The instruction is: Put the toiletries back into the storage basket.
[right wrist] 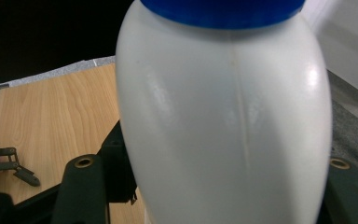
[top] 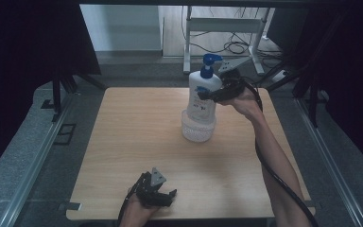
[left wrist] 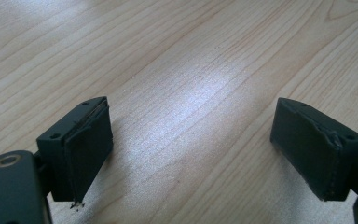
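Note:
A white pump bottle (top: pixel 202 92) with a blue pump head stands upright at the far middle of the wooden table (top: pixel 137 142). Its base sits inside the rim of a white ribbed cup (top: pixel 198 131); whether it rests on the cup's bottom I cannot tell. My right gripper (top: pixel 211 95) comes in from the right and is shut on the bottle's body. In the right gripper view the bottle (right wrist: pixel 223 116) stands between the jaws. My left gripper (top: pixel 163 196) lies low at the table's near edge. Its jaws stand open (left wrist: pixel 191 149) over bare wood.
The table is edged by grey floor strips and dark curtains on both sides. Behind it stand a white metal frame (top: pixel 227 28) and cables on the floor. The right gripper's cable (top: pixel 279 179) runs along the person's forearm.

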A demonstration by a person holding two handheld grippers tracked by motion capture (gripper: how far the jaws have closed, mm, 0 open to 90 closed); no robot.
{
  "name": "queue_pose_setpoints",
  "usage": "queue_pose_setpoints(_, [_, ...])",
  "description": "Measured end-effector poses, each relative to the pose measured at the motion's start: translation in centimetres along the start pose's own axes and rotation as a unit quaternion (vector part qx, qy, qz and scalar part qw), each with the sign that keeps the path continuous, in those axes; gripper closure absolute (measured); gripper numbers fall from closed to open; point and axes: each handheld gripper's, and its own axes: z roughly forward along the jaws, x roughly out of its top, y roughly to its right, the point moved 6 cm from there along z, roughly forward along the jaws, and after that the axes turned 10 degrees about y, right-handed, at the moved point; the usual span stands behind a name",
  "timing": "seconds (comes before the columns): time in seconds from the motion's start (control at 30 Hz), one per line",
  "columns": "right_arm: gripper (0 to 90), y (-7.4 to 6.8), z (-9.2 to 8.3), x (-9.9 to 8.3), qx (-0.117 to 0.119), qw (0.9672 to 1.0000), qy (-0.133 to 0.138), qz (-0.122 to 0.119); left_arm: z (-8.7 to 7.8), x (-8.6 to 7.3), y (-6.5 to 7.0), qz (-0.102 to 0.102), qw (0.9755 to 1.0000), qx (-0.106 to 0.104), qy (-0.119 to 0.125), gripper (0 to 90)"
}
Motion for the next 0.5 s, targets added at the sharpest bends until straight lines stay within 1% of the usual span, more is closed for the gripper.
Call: queue_pose_setpoints(0.5, [37.9, 0.4, 1.5, -1.6, 0.004, 1.0000, -0.008, 0.003, 0.0, 0.0, 0.0, 0.001, 1.0000, 0.000, 0.000, 12.5])
